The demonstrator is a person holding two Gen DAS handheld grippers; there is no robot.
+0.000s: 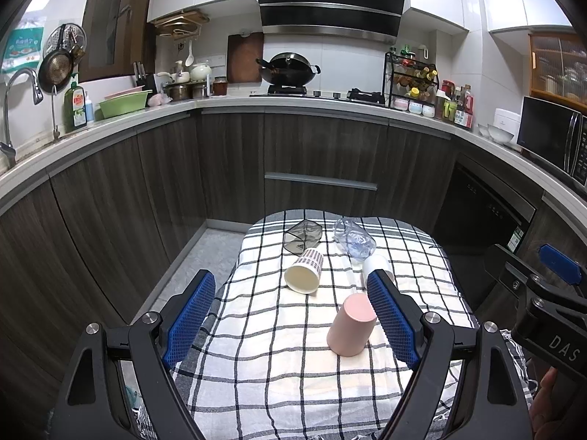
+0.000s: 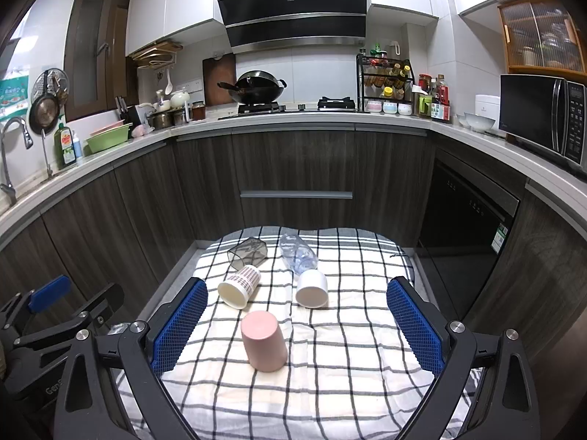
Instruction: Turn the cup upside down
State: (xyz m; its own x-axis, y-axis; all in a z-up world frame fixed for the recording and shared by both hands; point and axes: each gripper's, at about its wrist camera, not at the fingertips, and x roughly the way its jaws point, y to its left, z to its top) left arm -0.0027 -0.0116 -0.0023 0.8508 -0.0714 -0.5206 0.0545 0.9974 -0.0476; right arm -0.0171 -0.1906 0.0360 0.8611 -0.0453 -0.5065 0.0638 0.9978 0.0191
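A pink cup [image 1: 351, 324] [image 2: 263, 341] stands upside down on the checked cloth, nearest to me. Behind it a dotted paper cup [image 1: 303, 270] [image 2: 239, 286] lies on its side, mouth toward me. A white cup [image 2: 312, 288] lies on its side to the right; in the left wrist view the white cup [image 1: 378, 266] is partly hidden by a finger. A dark tinted cup [image 1: 302, 236] [image 2: 247, 253] and a clear glass [image 1: 354, 238] [image 2: 298, 253] lie on their sides at the back. My left gripper [image 1: 291, 315] and right gripper [image 2: 297, 324] are open and empty, above the near part of the cloth.
The cups lie on a small table covered by a checked cloth [image 1: 264, 352] [image 2: 348, 359], with floor to its left. Dark kitchen cabinets [image 2: 293, 168] and a counter with a wok [image 2: 258, 88] surround it. The right gripper also shows at the right edge of the left wrist view [image 1: 543, 293].
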